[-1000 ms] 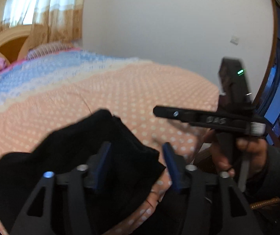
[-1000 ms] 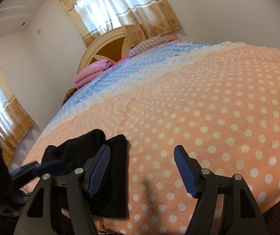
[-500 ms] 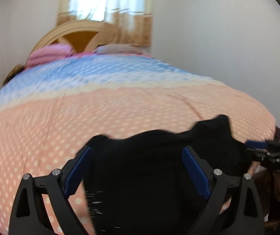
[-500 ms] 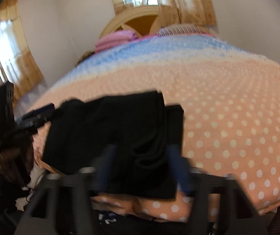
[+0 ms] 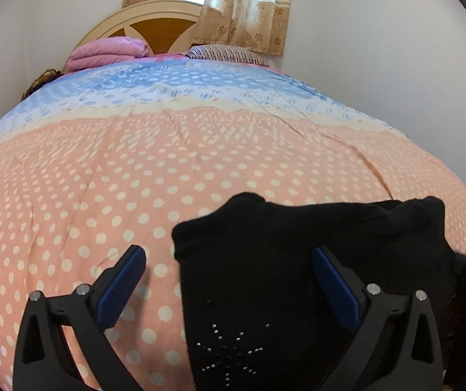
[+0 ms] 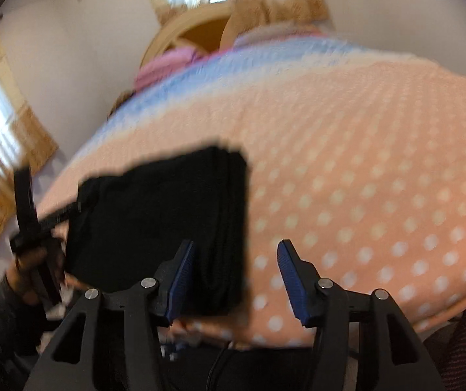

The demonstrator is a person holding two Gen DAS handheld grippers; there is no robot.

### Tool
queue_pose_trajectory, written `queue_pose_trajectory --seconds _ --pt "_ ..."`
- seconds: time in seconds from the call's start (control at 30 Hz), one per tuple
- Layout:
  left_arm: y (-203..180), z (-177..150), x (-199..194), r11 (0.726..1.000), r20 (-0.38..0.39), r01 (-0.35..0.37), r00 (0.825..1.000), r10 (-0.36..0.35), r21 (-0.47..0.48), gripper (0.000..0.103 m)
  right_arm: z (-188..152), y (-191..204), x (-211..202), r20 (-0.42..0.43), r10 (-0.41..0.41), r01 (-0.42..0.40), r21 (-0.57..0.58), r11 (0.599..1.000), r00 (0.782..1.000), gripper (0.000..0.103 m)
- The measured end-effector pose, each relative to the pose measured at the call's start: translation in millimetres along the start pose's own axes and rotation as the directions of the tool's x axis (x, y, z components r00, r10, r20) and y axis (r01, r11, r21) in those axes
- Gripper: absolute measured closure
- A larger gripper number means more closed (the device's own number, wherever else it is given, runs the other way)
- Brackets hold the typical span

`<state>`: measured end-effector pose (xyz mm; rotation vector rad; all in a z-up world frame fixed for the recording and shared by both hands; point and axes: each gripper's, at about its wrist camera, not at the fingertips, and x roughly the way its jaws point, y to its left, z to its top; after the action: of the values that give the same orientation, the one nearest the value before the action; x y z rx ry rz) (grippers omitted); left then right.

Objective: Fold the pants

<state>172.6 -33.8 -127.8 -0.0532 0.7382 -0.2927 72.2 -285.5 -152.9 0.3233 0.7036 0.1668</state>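
Black pants (image 5: 298, 260) lie folded into a compact bundle near the foot edge of the bed, with a small star of studs facing up. My left gripper (image 5: 229, 283) is open, and the bundle's left part lies between its fingers. In the blurred right wrist view the pants (image 6: 161, 221) lie left of centre. My right gripper (image 6: 236, 280) is open, and the bundle's right edge sits between its fingers. The left gripper's body (image 6: 34, 228) shows there at the bundle's left side, held in a hand.
The bed has a peach polka-dot cover (image 5: 135, 179) with a blue band further up. A pink folded blanket (image 5: 109, 52) and a striped pillow (image 5: 226, 53) lie at the wooden headboard (image 5: 154, 22). Curtained windows are behind the bed and on the left wall.
Both grippers swung around to face up the bed. The left gripper opened wide over the bundle. The right gripper came closer to the bundle's right edge.
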Motion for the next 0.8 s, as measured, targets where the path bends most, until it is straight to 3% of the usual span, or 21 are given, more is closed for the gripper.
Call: queue_pose_trajectory --seconds 0.17,0.3,0.33,0.37,0.43,0.53,0.8 --pt "-3 2 -5 1.000 0.014 -0.026 1.000 0.026 0.009 0.000 33 13 -2 0.064 0.036 -0.034 -0.025 0.999 0.997 0.049" --pt "-5 1 -3 0.999 0.009 -0.036 0.999 0.035 0.022 0.000 54 16 36 -0.003 0.070 -0.070 0.035 0.997 0.998 0.050" --pt "-4 1 -3 0.999 0.008 -0.035 0.999 0.035 0.021 0.000 55 17 47 -0.025 0.067 -0.067 0.030 0.997 0.997 0.069" --pt "-4 1 -2 0.999 0.006 -0.033 0.999 0.033 0.020 0.000 54 18 55 -0.037 0.051 -0.050 0.020 0.999 0.998 0.079" --pt "-3 2 -2 0.999 0.002 -0.034 0.999 0.034 0.023 0.000 53 18 61 -0.031 0.017 -0.017 0.024 1.000 0.999 0.084" --pt "-4 3 0 0.999 -0.001 -0.036 0.999 0.036 0.030 0.000 49 17 66 -0.024 -0.018 0.019 0.017 1.000 1.000 0.085" --pt "-2 5 11 0.999 -0.034 -0.026 0.999 0.027 0.025 0.000 51 14 69 -0.044 -0.023 0.024 0.021 0.999 0.999 0.084"
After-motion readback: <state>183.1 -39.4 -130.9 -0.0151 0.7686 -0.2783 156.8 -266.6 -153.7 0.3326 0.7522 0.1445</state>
